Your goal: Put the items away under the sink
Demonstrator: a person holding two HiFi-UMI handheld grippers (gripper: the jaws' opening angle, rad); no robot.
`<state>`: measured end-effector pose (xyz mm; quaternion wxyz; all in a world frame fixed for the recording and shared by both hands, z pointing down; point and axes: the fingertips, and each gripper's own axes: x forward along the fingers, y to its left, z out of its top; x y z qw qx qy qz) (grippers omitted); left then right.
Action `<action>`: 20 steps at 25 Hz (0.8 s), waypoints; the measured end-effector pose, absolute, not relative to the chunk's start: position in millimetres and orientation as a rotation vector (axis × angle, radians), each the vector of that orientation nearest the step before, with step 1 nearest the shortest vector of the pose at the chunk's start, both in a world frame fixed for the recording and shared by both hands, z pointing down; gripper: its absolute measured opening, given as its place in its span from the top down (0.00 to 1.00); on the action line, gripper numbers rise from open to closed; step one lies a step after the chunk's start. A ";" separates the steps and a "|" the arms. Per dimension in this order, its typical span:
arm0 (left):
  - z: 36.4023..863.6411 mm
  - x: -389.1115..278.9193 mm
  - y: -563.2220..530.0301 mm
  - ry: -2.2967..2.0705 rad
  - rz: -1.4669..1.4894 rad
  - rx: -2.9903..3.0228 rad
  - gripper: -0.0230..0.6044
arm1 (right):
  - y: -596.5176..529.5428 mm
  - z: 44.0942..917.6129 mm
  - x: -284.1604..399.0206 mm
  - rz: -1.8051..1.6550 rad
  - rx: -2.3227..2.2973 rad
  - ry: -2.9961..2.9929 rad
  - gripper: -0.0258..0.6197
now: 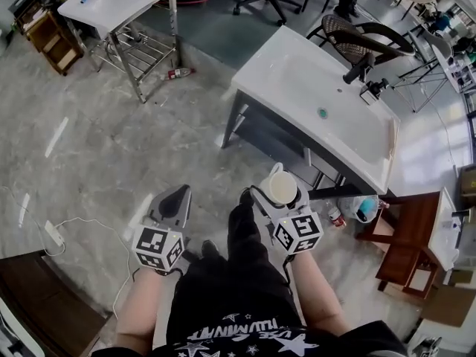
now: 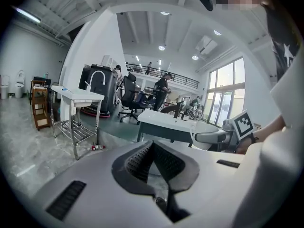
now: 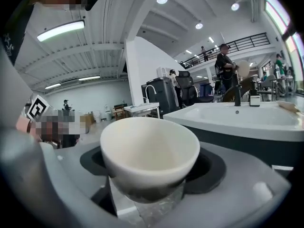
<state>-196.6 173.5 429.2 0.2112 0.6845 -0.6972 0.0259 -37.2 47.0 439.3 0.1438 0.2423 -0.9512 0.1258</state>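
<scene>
**A:** What is the right gripper (image 1: 284,193) carrying?

**B:** A round cream ceramic bowl (image 3: 149,151). It sits upright with its mouth up. The jaws stand wide and clasp its lower wall from both sides, and the right gripper view shows the bowl empty inside.

**A:** And where is the bowl in relation to the sink?

**B:** It is held in the air above the grey marbled floor (image 1: 111,147). That puts it just in front of the white rectangular sink (image 1: 297,88), at the near side of the dark metal frame (image 1: 282,136) that carries the basin. It is not under the sink. From the head view I cannot tell whether it touches the frame.

**A:** What about the left gripper (image 1: 178,198)?

**B:** Its dark ribbed pads (image 2: 137,160) meet at the tips, closed with nothing between them. It hangs over the floor to the left of the right gripper, well apart from the sink. The checker-marked cube (image 1: 158,248) on its back faces up towards the head camera.

**A:** Is anything else near the sink?

**B:** A black tap (image 1: 358,67) stands at the far edge of the basin. At the right end of the frame a small bottle (image 1: 336,216) and a blue and white object (image 1: 364,208) sit low by the floor. A reddish-brown wooden stand (image 1: 405,236) is beside them.

**A:** And farther off?

**B:** A white-topped table on steel legs (image 1: 123,2) stands at the upper left. A small bottle (image 1: 178,73) lies on the floor by its leg.
</scene>
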 end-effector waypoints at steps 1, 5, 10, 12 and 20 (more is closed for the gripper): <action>431.6 -197.9 172.4 -1.943 0.070 1.908 0.95 | 47.2 445.0 -37.0 0.357 0.703 -2.735 0.32; 441.7 -207.5 162.6 -1.969 0.056 1.923 0.95 | 39.9 466.7 -45.3 0.344 0.713 -2.721 0.32; 478.2 -219.4 142.4 -1.977 0.031 1.922 0.95 | 19.7 501.0 -65.7 0.341 0.702 -2.738 0.32; 498.5 -226.7 128.1 -1.979 0.008 1.929 0.95 | 5.1 517.9 -78.5 0.338 0.697 -2.768 0.32; 581.1 -239.6 50.2 -1.962 -0.071 1.962 0.95 | -77.3 609.7 -95.2 0.402 0.786 -2.838 0.32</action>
